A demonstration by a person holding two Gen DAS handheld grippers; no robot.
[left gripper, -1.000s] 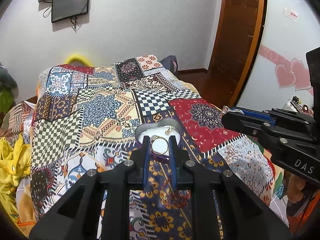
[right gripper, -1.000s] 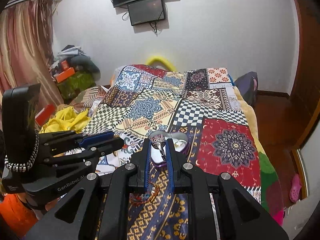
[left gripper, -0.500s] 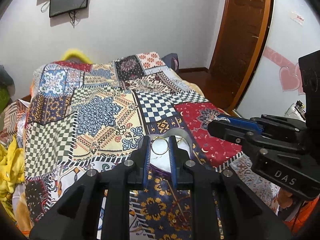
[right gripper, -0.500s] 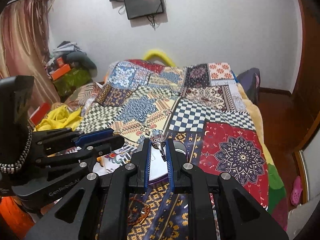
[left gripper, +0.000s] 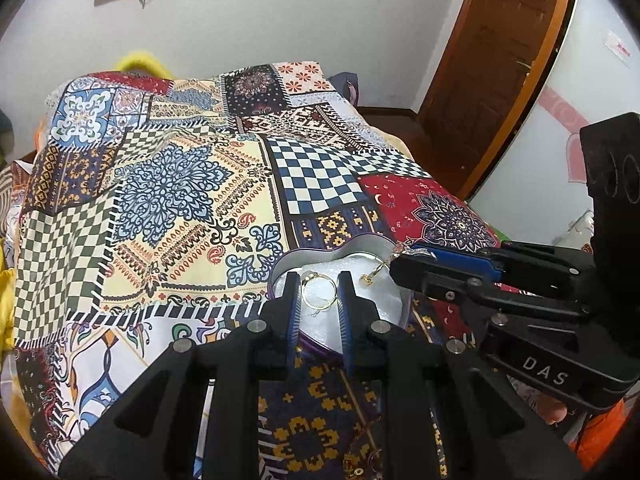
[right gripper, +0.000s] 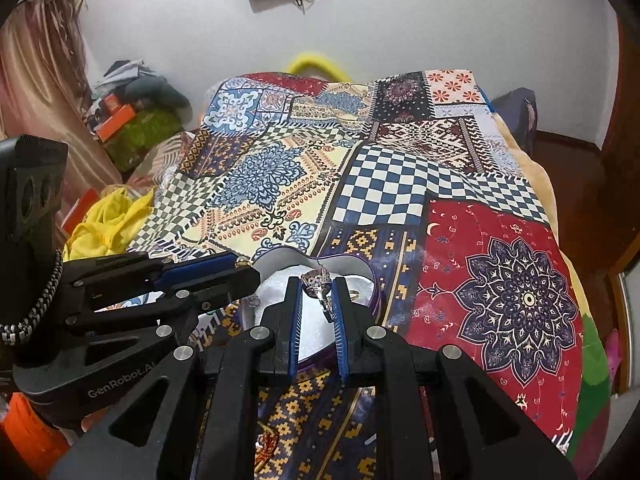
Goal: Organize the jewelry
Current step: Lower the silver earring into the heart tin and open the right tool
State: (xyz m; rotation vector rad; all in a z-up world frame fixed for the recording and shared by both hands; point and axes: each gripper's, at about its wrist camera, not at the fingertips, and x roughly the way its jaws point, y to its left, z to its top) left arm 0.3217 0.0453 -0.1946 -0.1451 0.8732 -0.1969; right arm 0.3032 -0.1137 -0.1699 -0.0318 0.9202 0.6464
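Gold hoop [left gripper: 319, 291] pinched in my left gripper [left gripper: 319, 292], silver ring [right gripper: 318, 286] in my right gripper [right gripper: 317, 296], both now brought over the heart tin [left gripper: 340, 249], ready to drop.

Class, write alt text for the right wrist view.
The right gripper pinches a silver jewelled ring above a heart-shaped purple tin on a patchwork bedspread; the left gripper reaches in beside it.

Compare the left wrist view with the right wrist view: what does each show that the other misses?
Left wrist only: the gold hoop between the left tongs, and the wooden door. Right wrist only: the silver jewelled piece pinched in the right tongs, and the curtain. Both: the heart-shaped tin on the patchwork bedspread.
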